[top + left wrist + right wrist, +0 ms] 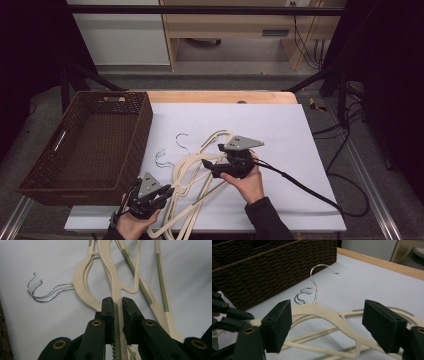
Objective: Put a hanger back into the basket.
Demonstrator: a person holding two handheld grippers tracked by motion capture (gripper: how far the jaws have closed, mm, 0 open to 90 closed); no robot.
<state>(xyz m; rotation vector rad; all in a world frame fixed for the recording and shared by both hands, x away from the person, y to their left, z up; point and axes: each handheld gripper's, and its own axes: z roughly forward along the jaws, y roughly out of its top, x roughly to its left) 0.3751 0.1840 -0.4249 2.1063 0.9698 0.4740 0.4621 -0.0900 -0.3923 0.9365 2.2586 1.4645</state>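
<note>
A pile of cream hangers (197, 170) with metal hooks lies on the white table cover (280, 130). The left gripper (167, 192) sits at the pile's lower left edge; the right gripper (212, 160) rests over its middle. A brown wicker basket (37, 185) stands just beside the pile.

Three cream hangers (200, 170) lie in a heap on the white sheet, counted by their three metal hooks (181, 139): two hooks side by side at the heap's 9 o'clock, one at 11 o'clock. One brown wicker basket (125, 145) stands at 9 o'clock of the heap. Two grippers are in view, the left gripper (167, 192) and the right gripper (212, 155).
</note>
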